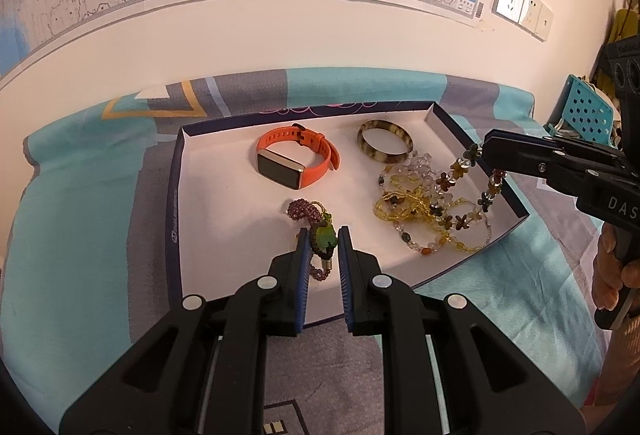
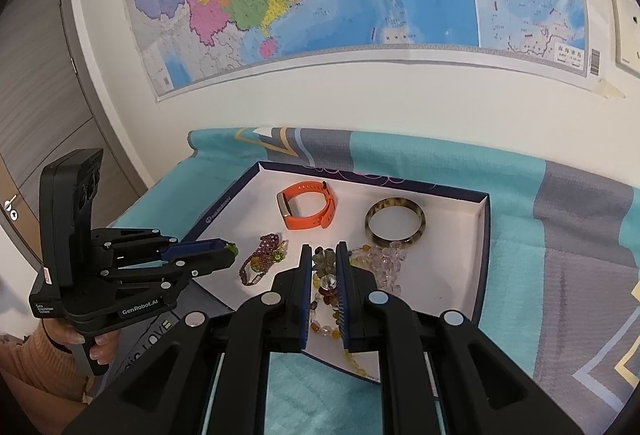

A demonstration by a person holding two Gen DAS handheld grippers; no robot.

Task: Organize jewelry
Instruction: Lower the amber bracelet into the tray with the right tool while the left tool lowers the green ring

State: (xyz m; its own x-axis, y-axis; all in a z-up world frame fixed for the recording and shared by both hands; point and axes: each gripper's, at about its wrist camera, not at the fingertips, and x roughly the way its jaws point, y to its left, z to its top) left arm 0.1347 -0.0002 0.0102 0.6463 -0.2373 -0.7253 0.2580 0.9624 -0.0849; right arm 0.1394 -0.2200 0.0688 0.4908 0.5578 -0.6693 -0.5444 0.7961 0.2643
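Left gripper (image 1: 323,235) clamps green pendant (image 1: 325,235); right gripper (image 2: 324,255) clamps flower-bead strand (image 2: 325,259).

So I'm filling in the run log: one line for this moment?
left tongs: shut on green-purple bracelet | right tongs: shut on flower-bead strand | tray: orange watch, bangle resting

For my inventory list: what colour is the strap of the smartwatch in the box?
Orange silicone smartwatch strap; clearest in the left wrist view.
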